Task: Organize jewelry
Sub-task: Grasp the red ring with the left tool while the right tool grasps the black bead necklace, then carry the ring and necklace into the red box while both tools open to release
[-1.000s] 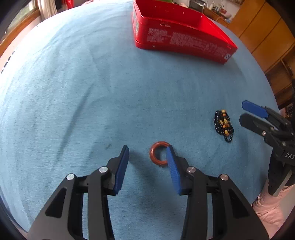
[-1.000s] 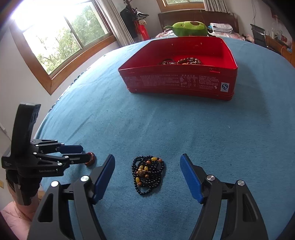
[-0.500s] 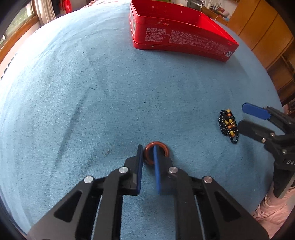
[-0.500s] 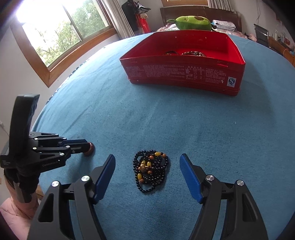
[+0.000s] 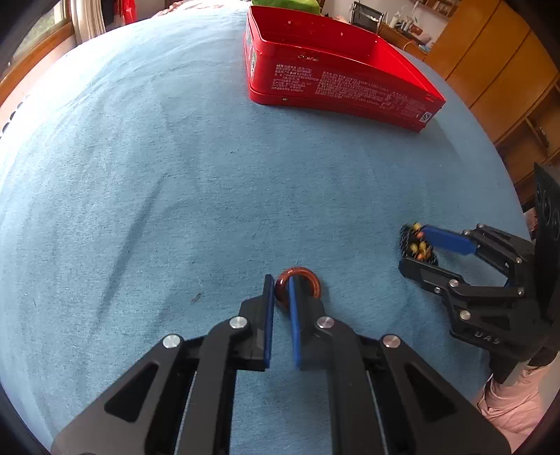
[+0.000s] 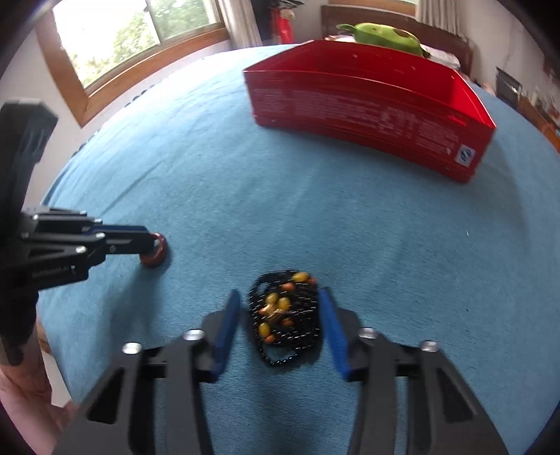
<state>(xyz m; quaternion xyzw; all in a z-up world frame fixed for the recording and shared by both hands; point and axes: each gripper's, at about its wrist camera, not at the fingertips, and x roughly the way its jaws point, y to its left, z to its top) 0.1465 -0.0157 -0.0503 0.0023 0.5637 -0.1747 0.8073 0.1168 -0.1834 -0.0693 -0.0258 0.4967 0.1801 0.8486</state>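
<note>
A red-brown ring (image 5: 308, 280) lies on the blue cloth. My left gripper (image 5: 279, 283) is shut on its near-left rim, with one finger outside and the other through the hole. The right wrist view shows the same grip, left gripper (image 6: 152, 241) on the ring (image 6: 157, 257). A pile of black beads with yellow and orange ones (image 6: 285, 311) sits between the blue pads of my right gripper (image 6: 280, 311). Its jaws are closing, with a small gap still showing at the left pad. In the left wrist view the right gripper (image 5: 414, 246) straddles the beads (image 5: 418, 246).
A red tin box (image 5: 336, 84) (image 6: 367, 115) stands open at the far side of the cloth. A green plush toy (image 6: 385, 33) lies behind it. Wooden cabinets (image 5: 497, 70) stand past the table's right edge. A pink sleeve (image 5: 514, 402) is at the right.
My left gripper has shut on the ring's rim. My right gripper has come forward and down over the bead pile, and its jaws have narrowed around it.
</note>
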